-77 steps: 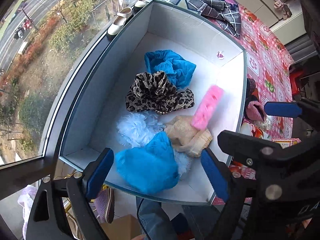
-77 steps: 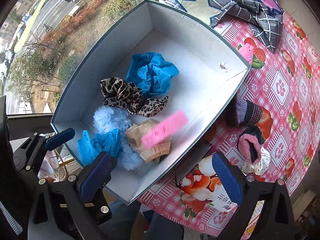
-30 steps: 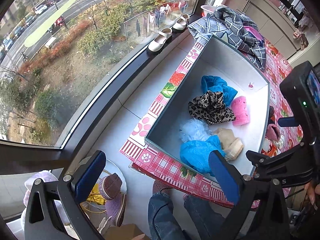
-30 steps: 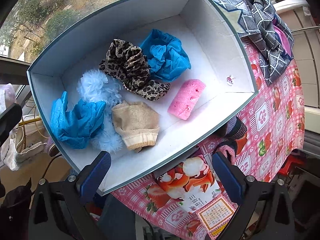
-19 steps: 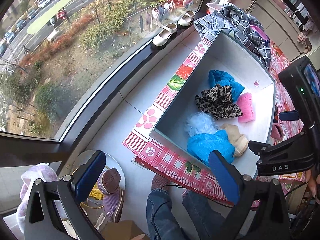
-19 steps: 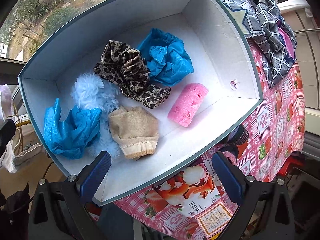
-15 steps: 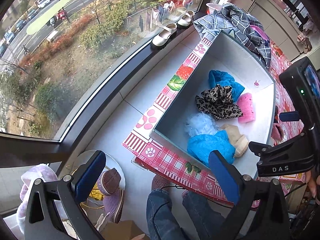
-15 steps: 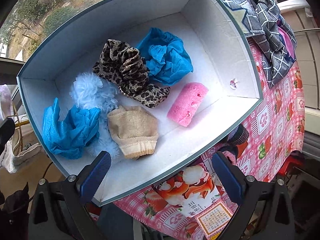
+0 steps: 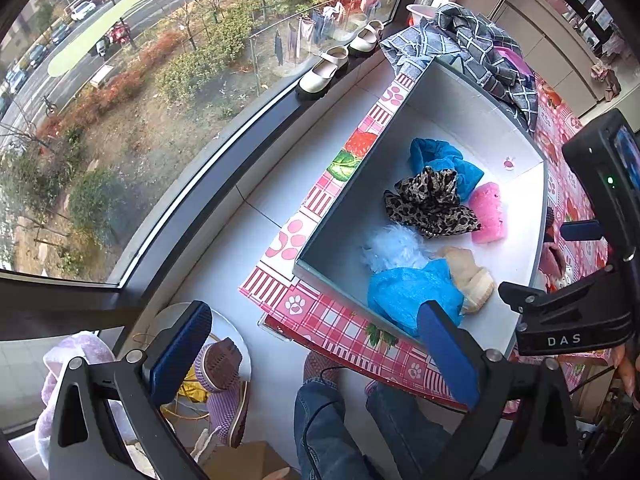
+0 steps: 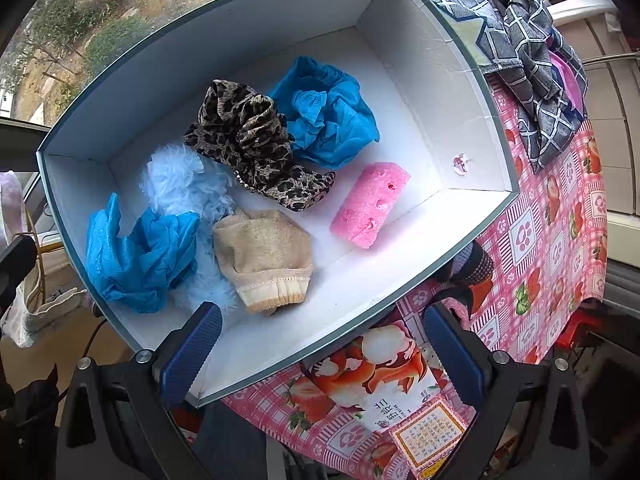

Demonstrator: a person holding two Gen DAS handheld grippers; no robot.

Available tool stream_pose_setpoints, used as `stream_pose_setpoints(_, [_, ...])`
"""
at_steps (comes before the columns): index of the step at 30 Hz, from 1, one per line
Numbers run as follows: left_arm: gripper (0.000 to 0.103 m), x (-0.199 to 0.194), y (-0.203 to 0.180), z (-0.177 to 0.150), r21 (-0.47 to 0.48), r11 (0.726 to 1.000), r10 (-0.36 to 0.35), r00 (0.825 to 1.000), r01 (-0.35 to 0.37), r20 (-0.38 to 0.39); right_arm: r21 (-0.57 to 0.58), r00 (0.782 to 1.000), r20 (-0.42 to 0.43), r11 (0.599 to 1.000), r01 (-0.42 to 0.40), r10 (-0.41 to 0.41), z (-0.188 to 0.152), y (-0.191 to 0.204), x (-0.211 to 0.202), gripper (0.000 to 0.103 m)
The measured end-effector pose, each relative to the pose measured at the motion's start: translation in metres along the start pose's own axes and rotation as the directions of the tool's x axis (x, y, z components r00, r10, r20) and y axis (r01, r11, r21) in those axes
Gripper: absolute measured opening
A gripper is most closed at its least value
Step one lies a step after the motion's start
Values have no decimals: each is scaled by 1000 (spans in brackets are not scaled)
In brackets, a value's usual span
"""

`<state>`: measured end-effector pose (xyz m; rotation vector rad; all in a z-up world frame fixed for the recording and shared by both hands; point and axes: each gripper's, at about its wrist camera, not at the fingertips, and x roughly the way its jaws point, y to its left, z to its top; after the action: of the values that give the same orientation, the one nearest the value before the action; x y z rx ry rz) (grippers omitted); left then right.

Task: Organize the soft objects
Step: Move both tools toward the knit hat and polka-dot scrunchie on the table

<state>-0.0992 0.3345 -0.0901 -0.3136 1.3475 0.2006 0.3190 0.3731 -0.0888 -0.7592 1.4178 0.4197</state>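
Grey-white cardboard forms the open box (image 10: 420, 60) that holds the sorted items, read here from left to right in the right wrist view. A crumpled blue plastic piece (image 10: 136, 252) lies against the near-left wall, touching a pale blue fluffy item (image 10: 184, 184). A beige knitted piece (image 10: 264, 256) rests just beside the fluff, near the front wall. A leopard-print cloth (image 10: 248, 140) sits mid-box, overlapping a second blue crumpled piece (image 10: 328, 120) behind it. A pink foam roll (image 10: 370, 204) lies apart, toward the right wall, and a tiny pink-and-white speck (image 10: 460, 164), too small to identify, sits at the far-right corner.

Six soft items are thus already in the box. At least two knitted pieces, one dark striped (image 10: 472, 264) and one pink (image 10: 452, 308), remain on the pink chequered tablecloth (image 10: 560, 232) outside the right wall, so the task appears well advanced but unfinished. A grey plaid garment (image 10: 532, 80) on the far right may also await sorting.

The left gripper (image 9: 312, 352) hangs with jaws spread wide and empty, well off the box's left side, above the floor. The right gripper (image 10: 320, 344) is likewise spread and empty, over the box's near rim.

Legible writing: "DAS" on the black clamp (image 9: 564, 340) in the left wrist view. A printed fruit-pattern packet (image 10: 380, 384) and a small yellow card (image 10: 428, 436) carry Chinese characters, too small to read reliably.
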Motion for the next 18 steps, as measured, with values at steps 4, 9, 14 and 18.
stream_pose_setpoints(4, [103, -4, -11, 3, 25, 1000, -8, 1000, 8, 7, 31, 1000, 16, 999, -19, 19, -6, -13, -7, 102])
stream_pose_setpoints(9, [103, -9, -38, 17, 85, 995, -44, 999, 43, 5, 163, 995, 43, 982, -95, 89, -22, -65, -18, 102])
stream_pose_setpoints(14, [103, -12, -77, 31, 170, 981, -96, 995, 97, -15, 397, 987, 59, 904, -160, 149, -55, -151, -11, 102])
stream_pose_setpoints(18, [103, -12, -112, 35, 240, 965, -105, 994, 109, -29, 609, 960, 38, 755, -241, 276, -84, -213, 28, 102])
